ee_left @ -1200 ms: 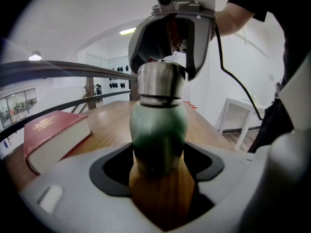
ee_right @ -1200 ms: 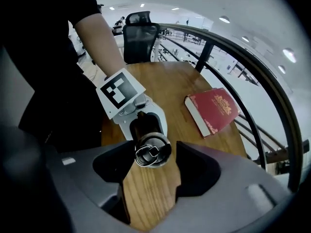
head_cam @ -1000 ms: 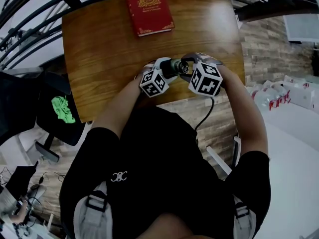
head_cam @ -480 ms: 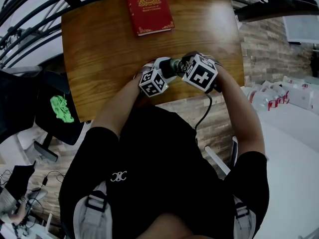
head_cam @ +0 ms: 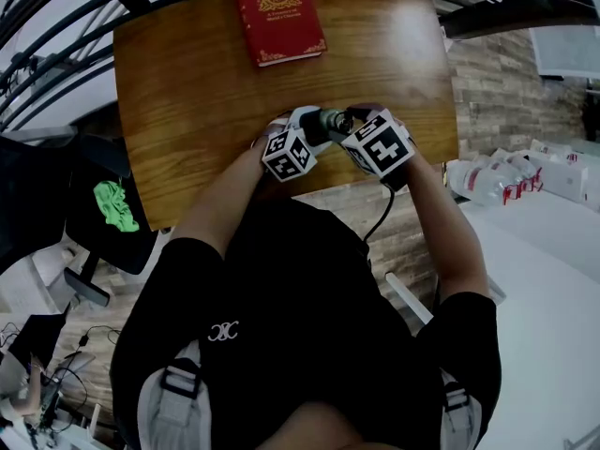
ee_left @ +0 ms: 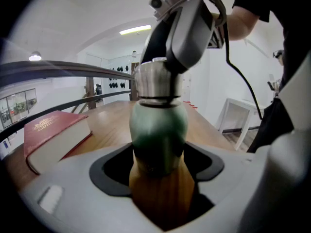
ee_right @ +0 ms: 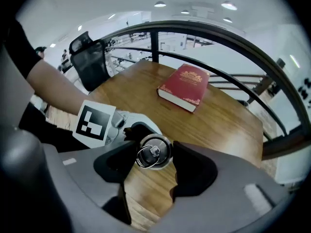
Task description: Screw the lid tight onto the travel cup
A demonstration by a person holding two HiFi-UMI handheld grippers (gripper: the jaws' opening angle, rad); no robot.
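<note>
The travel cup (ee_left: 158, 125) has a green body, a wood-coloured lower part and a steel lid (ee_left: 156, 81). It stands near the table's front edge (head_cam: 330, 121). My left gripper (ee_left: 158, 171) is shut on the cup's body from the side, its marker cube showing in the head view (head_cam: 314, 129). My right gripper (ee_right: 150, 161) comes steeply down from above, and its black pads close on the rim of the lid (ee_right: 153, 152), which carries a small ring on top. From the left gripper view, the right gripper (ee_left: 187, 23) covers the lid's top.
A red book (head_cam: 279, 15) lies at the far side of the wooden table (head_cam: 187, 92). Dark curved railings (ee_right: 233, 38) run beyond the table. A black chair (ee_right: 90, 57) stands to the left. The right gripper's cable (head_cam: 380, 214) hangs off the front edge.
My right gripper has rolled about the lid, its marker cube swinging left toward the cup. The left gripper and the cup have stayed put.
</note>
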